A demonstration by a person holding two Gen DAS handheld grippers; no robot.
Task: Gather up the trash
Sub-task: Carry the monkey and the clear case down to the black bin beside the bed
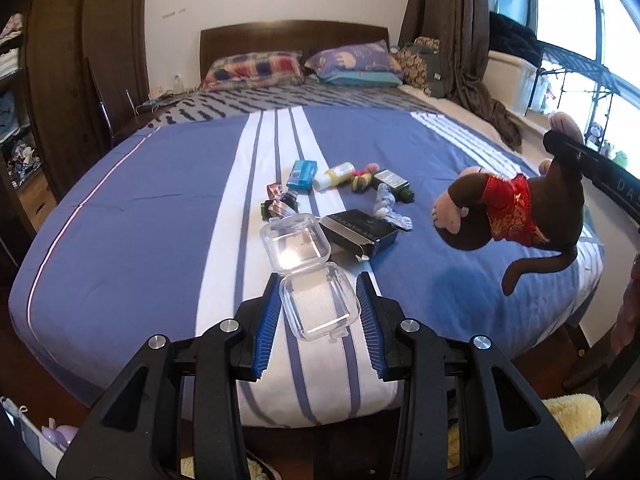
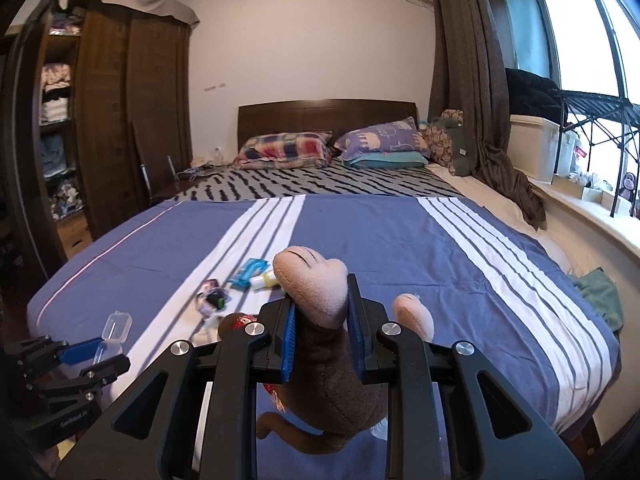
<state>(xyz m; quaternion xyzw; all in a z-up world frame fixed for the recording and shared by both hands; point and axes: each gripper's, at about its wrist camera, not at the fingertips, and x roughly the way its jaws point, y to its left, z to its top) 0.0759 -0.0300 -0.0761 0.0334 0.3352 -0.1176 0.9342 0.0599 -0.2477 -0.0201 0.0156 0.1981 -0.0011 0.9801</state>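
My left gripper (image 1: 319,280) is shut on a clear plastic hinged case (image 1: 320,308), lifted above the foot of the bed with its lid (image 1: 294,246) hanging open. The right wrist view shows that case (image 2: 116,326) and the left gripper (image 2: 100,356) at lower left. My right gripper (image 2: 321,294) is shut on the leg of a brown plush monkey (image 2: 308,270), which dangles head-down in a red vest (image 1: 508,204) over the bed's right side. More litter lies on the bedspread: a black box (image 1: 360,232), a blue packet (image 1: 302,174), a small yellow-white bottle (image 1: 334,176) and a dark green bottle (image 1: 394,184).
The blue-and-white striped bed (image 1: 140,200) fills both views, with pillows (image 2: 284,150) and the headboard at the far end. A wooden wardrobe (image 2: 120,120) stands on the left. Curtains and a window sill (image 2: 580,216) run along the right. A white container (image 1: 36,440) sits on the floor at lower left.
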